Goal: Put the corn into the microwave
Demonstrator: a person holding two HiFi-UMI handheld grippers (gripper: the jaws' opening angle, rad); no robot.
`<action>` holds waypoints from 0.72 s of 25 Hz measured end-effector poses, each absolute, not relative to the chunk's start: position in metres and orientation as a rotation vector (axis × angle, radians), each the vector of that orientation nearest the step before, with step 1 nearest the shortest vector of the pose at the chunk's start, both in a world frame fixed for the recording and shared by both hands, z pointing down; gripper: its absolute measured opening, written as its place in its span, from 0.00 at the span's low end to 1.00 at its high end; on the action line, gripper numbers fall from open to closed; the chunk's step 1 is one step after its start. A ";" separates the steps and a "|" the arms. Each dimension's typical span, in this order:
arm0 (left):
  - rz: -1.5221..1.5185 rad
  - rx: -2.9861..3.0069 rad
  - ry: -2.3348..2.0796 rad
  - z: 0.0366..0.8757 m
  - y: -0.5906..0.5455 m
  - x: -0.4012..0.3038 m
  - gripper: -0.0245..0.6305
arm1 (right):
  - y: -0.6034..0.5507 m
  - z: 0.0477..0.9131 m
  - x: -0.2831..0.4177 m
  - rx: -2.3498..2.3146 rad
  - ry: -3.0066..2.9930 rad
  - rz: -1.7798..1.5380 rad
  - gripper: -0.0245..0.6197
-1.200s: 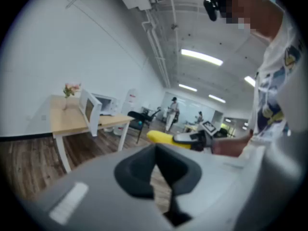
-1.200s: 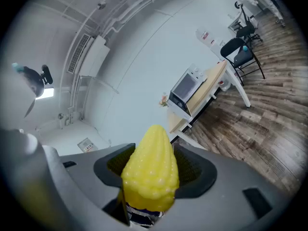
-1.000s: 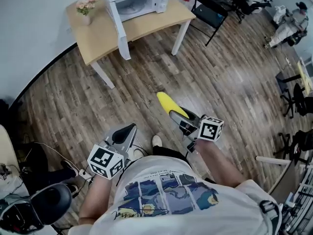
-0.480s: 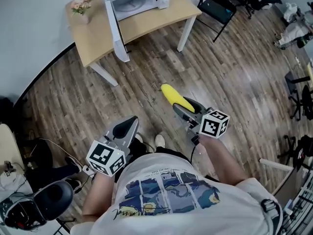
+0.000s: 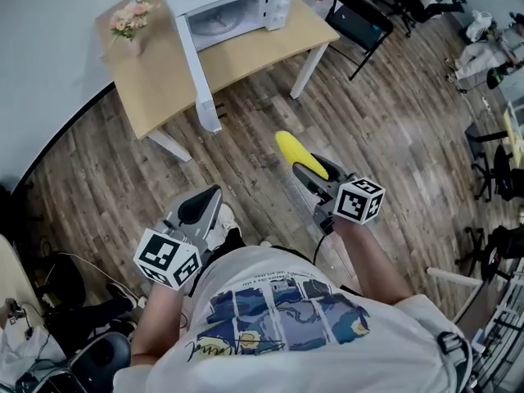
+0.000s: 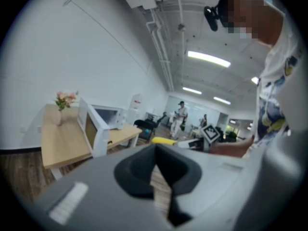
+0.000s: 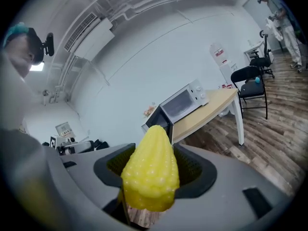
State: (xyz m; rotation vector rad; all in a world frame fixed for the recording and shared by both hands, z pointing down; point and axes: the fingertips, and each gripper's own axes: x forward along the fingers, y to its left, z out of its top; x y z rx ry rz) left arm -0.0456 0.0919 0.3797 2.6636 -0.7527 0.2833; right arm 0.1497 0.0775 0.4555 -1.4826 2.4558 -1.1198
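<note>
A yellow corn cob [image 5: 297, 153] sticks out forward from my right gripper [image 5: 309, 173], which is shut on it above the wooden floor. In the right gripper view the corn [image 7: 150, 167] fills the space between the jaws. The white microwave [image 5: 236, 2] stands on a light wooden table [image 5: 266, 46] ahead, its door [image 5: 194, 70] swung wide open toward me; it also shows as the microwave [image 7: 185, 103]. My left gripper [image 5: 200, 205] hangs lower left with its jaws closed together and nothing in them. The left gripper view shows the microwave [image 6: 107, 117] and the corn [image 6: 163, 140].
A vase of pink flowers [image 5: 130, 20] stands at the table's left end. A black chair [image 5: 359, 19] sits right of the table, with more office chairs and a person [image 5: 479, 49] at the far right. Cables and dark gear [image 5: 78, 359] lie at lower left.
The person has stepped toward the table, so the microwave and table sit closer and lower in the head view. Both grippers moved forward; the corn stays gripped.
</note>
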 end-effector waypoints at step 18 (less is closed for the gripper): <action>0.233 2.675 -0.788 0.368 -0.073 -0.084 0.05 | -0.165 0.469 0.161 -1.707 2.443 -0.999 0.43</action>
